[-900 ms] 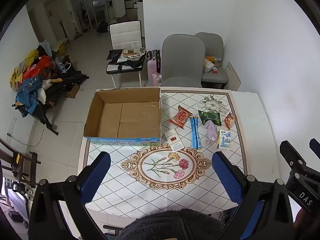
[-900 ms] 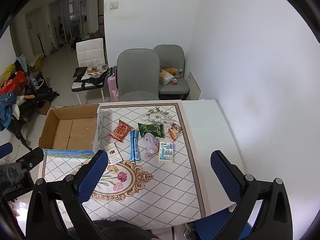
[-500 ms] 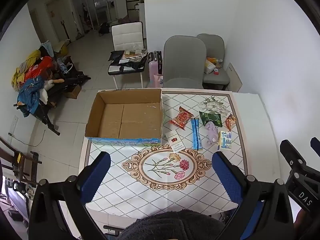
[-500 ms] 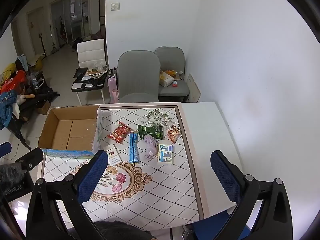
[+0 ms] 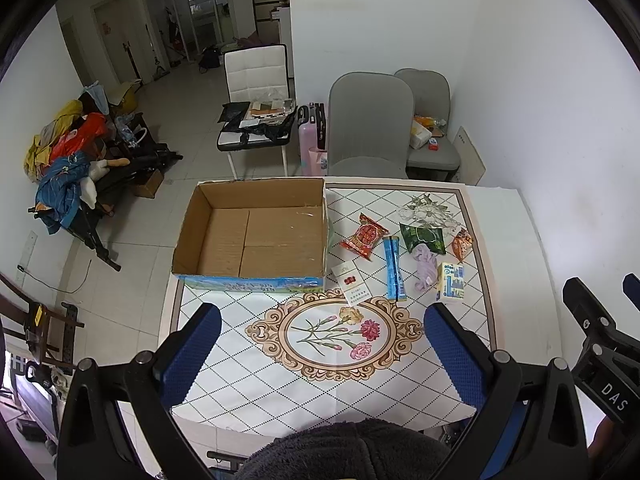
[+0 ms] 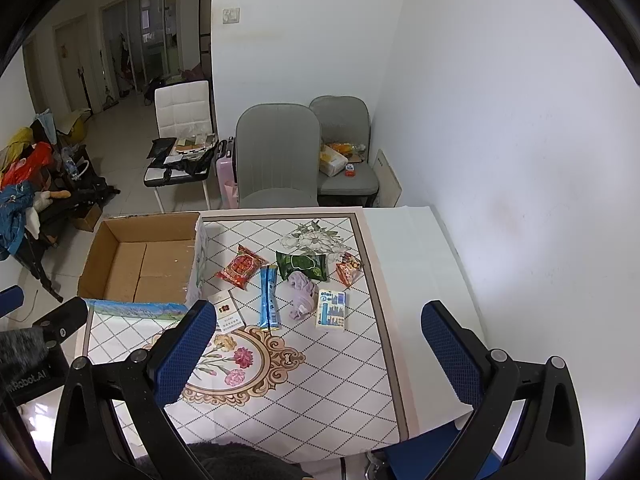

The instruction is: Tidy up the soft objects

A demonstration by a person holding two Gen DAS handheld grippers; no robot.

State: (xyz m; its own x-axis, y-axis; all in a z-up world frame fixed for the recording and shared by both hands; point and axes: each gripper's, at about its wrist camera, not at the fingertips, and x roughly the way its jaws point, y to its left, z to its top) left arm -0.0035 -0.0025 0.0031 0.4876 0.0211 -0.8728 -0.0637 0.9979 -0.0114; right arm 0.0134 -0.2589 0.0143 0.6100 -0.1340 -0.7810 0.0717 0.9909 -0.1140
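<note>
An empty open cardboard box [image 5: 256, 236] [image 6: 140, 264] stands at the table's left side. To its right lie a red snack bag [image 5: 364, 236] [image 6: 241, 266], a blue stick pack [image 5: 394, 268] [image 6: 269, 296], a green bag [image 5: 423, 237] [image 6: 303, 266], a lilac cloth [image 5: 426, 266] [image 6: 301, 294], a small orange bag [image 5: 462, 243] [image 6: 349, 269], a tissue pack [image 5: 451, 282] [image 6: 331, 309] and a white cigarette box [image 5: 352, 283] [image 6: 227, 312]. My left gripper [image 5: 320, 356] and right gripper [image 6: 316, 356] are both open and empty, held high above the table's near edge.
The table [image 5: 516, 240] wears a patterned cloth and sits against the white wall on the right. Two grey chairs [image 5: 370, 120] and a white chair [image 5: 256, 92] stand behind it. A clothes pile [image 5: 64, 160] lies far left on the floor.
Both grippers have drifted slightly, so the table and items sit a little lower and nearer in the views. Both stay open; nothing on the table has moved.
</note>
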